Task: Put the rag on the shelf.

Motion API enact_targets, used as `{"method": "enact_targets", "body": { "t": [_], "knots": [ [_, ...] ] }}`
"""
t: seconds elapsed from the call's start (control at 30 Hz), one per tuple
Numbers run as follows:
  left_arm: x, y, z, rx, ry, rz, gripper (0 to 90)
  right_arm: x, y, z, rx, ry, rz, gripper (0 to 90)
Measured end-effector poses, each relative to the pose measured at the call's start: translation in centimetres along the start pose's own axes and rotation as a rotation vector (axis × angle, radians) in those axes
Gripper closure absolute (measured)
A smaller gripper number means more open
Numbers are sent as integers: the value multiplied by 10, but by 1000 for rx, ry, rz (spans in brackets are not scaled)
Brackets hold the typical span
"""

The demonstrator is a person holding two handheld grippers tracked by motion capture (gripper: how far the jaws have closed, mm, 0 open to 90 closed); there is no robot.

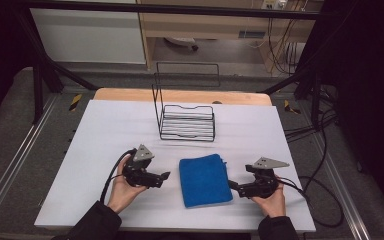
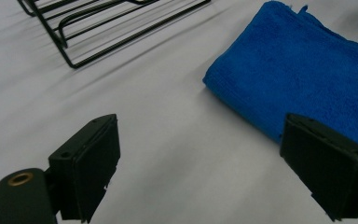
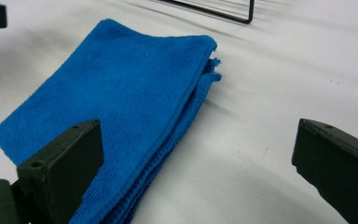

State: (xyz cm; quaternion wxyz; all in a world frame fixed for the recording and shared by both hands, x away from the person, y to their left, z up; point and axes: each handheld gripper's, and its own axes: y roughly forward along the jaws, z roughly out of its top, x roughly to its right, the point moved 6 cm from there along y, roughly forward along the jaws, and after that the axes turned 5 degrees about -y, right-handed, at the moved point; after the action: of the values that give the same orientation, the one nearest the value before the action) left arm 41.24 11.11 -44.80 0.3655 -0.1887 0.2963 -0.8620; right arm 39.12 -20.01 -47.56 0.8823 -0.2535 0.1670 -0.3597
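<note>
A folded blue towel [image 1: 205,180] lies flat on the white counter [image 1: 105,130], near the front edge and about midway between the two hands. The left tongs [image 1: 166,176] sit just to the left of the towel, pointing toward its left edge without touching it; their jaws are spread and hold nothing. In the left gripper view the towel [image 2: 307,70] lies ahead and to the right, with bare counter between the jaws. The right tongs [image 1: 231,186] sit just to the right of the towel, pointing at its near right corner; their jaws are also spread wide and empty. In the right gripper view the towel [image 3: 112,102] shows its stacked folded layers along the edge facing the camera. A black wire rack [image 1: 187,122] stands farther back on the counter, well apart from the towel.
</note>
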Motion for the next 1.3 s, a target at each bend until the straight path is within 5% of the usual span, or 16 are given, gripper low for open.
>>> {"method": "enact_targets", "body": {
  "t": [0.27, 0.57, 0.87, 1.3],
  "knots": [
    [11, 22, 16, 7, -37, 4, 249, -1, 0, -1, 0, -3, -4, 25],
    [12, 59, 17, -70, -132, 26, 468, -1, 0, -2, -3, -7, -8, 25],
    [12, 70, 14, -96, -196, -7, 664, 0, 1, -2, -6, -10, -9, 31],
    [14, 74, 8, -119, -212, -15, 766, 1, 2, 0, -8, -1, -7, 48]
  ]
}}
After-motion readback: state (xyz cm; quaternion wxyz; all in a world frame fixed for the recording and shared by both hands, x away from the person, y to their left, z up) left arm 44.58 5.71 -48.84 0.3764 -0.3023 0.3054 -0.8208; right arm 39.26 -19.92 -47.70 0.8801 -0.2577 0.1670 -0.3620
